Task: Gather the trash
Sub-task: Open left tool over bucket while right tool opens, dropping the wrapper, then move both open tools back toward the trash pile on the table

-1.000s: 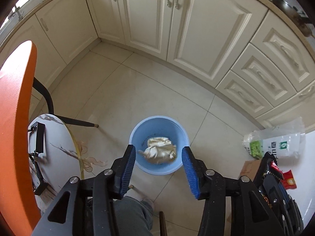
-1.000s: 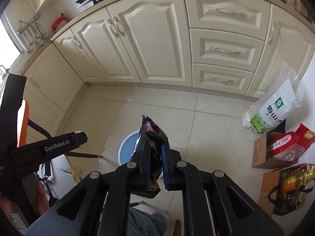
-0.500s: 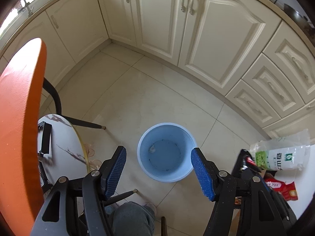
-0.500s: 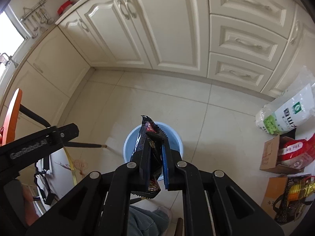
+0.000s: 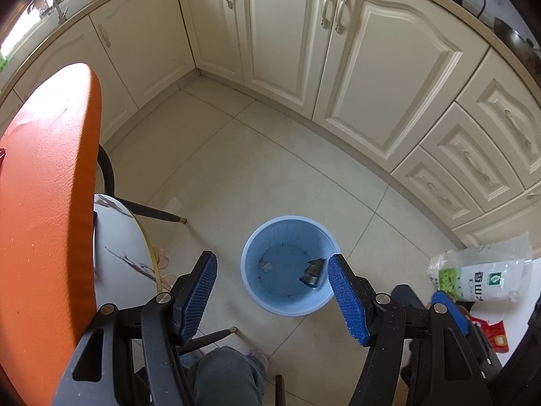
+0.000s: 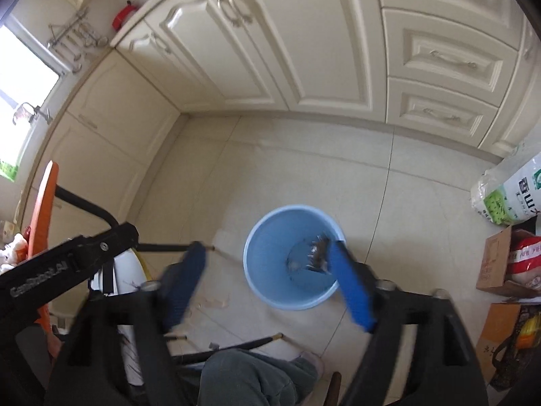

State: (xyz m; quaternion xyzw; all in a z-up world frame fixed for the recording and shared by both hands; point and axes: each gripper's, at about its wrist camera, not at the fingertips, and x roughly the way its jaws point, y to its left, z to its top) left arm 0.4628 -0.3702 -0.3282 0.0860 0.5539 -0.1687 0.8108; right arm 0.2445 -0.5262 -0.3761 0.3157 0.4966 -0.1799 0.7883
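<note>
A light blue bin [image 5: 287, 233] stands on the tiled floor below both grippers. A dark snack wrapper [image 5: 312, 272] lies against its inner right wall, and a small pale scrap [image 5: 268, 266] rests on its bottom. My left gripper [image 5: 270, 264] hangs open above the bin with nothing between its blue pads. In the right wrist view the bin [image 6: 267, 237] sits between the fingers of my right gripper [image 6: 267, 252]. Its jaws are opening and blurred, and the wrapper [image 6: 318, 253] has dropped clear of them into the bin.
An orange chair back [image 5: 47, 203] and a white round table [image 5: 125, 253] crowd the left. A rice bag [image 5: 480, 277] and cardboard boxes [image 6: 500, 264] sit on the floor at right. Cream cabinets [image 5: 372, 67] line the far side. A person's knee [image 5: 226, 372] is below.
My right gripper swung over the bin, opened and let the dark wrapper fall in. The beige wad seen between the left fingers dropped to the bin's bottom as the left jaws widened.
</note>
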